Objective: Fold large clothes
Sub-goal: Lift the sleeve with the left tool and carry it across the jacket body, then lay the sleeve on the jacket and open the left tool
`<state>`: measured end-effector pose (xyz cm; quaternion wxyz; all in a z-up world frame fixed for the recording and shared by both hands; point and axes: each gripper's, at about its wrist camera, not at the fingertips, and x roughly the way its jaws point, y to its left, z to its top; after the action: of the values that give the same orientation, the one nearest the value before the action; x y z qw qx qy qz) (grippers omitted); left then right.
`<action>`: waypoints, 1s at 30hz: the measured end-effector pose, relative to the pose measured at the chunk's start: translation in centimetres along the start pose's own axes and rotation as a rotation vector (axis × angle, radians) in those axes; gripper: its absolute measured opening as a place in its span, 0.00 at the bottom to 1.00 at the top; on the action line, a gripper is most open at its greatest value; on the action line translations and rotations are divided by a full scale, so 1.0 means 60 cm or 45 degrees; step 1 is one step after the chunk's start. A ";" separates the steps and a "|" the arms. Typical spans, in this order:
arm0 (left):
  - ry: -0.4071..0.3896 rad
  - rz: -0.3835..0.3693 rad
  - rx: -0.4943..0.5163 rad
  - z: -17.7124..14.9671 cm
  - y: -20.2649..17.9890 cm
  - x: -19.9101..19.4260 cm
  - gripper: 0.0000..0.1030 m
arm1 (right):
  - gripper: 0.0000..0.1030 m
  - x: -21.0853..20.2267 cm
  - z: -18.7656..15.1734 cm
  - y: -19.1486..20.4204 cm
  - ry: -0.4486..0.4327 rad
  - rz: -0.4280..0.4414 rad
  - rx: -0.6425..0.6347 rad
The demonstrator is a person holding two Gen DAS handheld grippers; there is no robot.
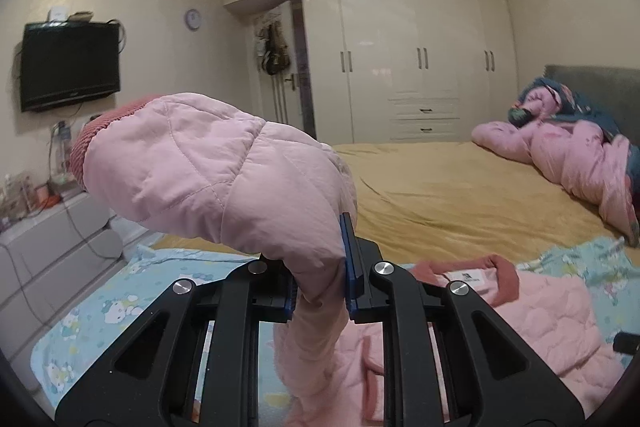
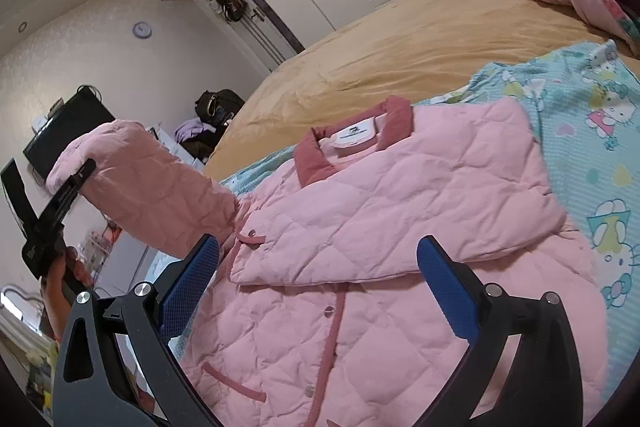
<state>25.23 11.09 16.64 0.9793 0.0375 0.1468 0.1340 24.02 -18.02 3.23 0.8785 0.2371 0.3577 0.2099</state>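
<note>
Bedrm — jacket [image 2: 360, 211] on blue sheet [image 2: 592, 155], yellow bed [image 1: 460, 195].

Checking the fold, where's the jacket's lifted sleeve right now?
The sleeve is clamped in the left tool, raised off the bed's left side, beside the jacket's collar.

Quilted matt pink cloth jacket [image 2: 360, 211]; glossy wardrobe [image 1: 400, 59]; textured blue fingers [image 2: 188, 287]

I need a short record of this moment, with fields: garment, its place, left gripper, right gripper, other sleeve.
garment: pink quilted jacket
place: flat on the cartoon-print blanket on the bed
left gripper: shut on the sleeve, lifted off the bed
right gripper: open, above the jacket front, holds nothing
other sleeve: folded across the chest
</note>
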 end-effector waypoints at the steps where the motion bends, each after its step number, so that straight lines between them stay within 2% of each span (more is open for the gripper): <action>1: 0.001 -0.012 0.028 -0.002 -0.016 0.001 0.10 | 0.96 -0.005 0.001 -0.008 -0.003 -0.001 0.010; 9: 0.042 -0.124 0.189 -0.042 -0.130 0.012 0.10 | 0.96 -0.042 0.005 -0.068 -0.042 -0.030 0.098; 17: 0.127 -0.248 0.379 -0.122 -0.248 0.025 0.10 | 0.96 -0.066 0.007 -0.120 -0.062 -0.077 0.165; 22: 0.232 -0.353 0.383 -0.166 -0.291 0.046 0.10 | 0.96 -0.076 0.005 -0.145 -0.069 -0.104 0.207; 30: 0.354 -0.418 0.414 -0.234 -0.337 0.068 0.10 | 0.96 -0.081 0.008 -0.160 -0.085 -0.115 0.241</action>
<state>29.89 -6.77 -0.13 0.9394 0.1514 0.3037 -0.0483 23.07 -28.47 0.65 0.8722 0.3094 0.3568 0.1275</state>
